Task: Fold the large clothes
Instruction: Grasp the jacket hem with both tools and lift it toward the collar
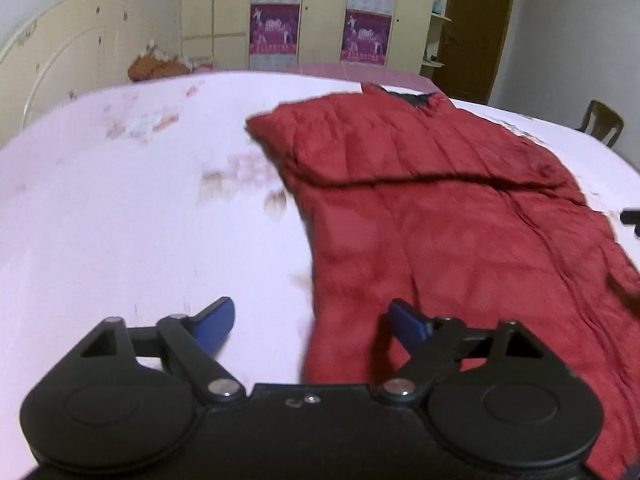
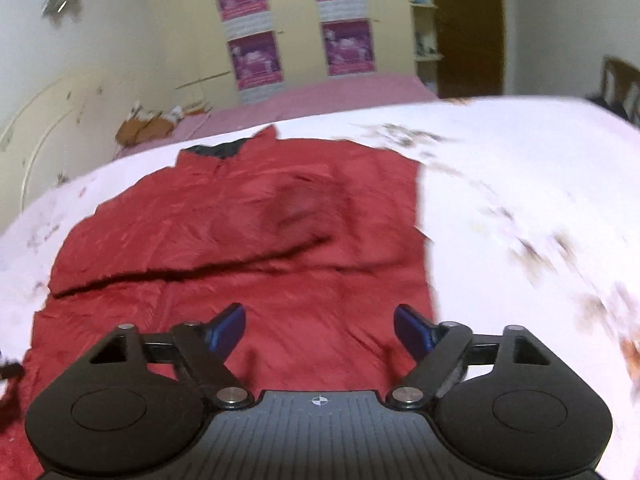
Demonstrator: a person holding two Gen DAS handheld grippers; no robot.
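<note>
Left wrist view: the left tool (image 1: pixel 311 322) hangs above the bed (image 1: pixel 120 208), its 2 blue pads (image 1: pixel 214 322) spread wide with nothing between them. The left pad is over the pale floral sheet, the right pad over the near edge of the red jacket (image 1: pixel 440 220). The jacket lies flat on the bed, to the right of center, dark collar (image 1: pixel 412 98) at the far end. A sleeve is folded across the body, leaving 1 dark crease running side to side. At the right edge a black bit of the right tool (image 1: pixel 632 216) shows. Behind the bed stand a cream wardrobe (image 1: pixel 320 12) with purple posters, a brown door (image 1: pixel 476 28) and a wooden chair (image 1: pixel 604 122).

Right wrist view: the right tool (image 2: pixel 319 328) is also spread, its pads empty, both over the lower part of the jacket (image 2: pixel 240 232), which fills the left and middle of the bed (image 2: pixel 520 200). The collar (image 2: pixel 218 148) points away from the camera. The picture is blurred, especially the sheet at right.
</note>
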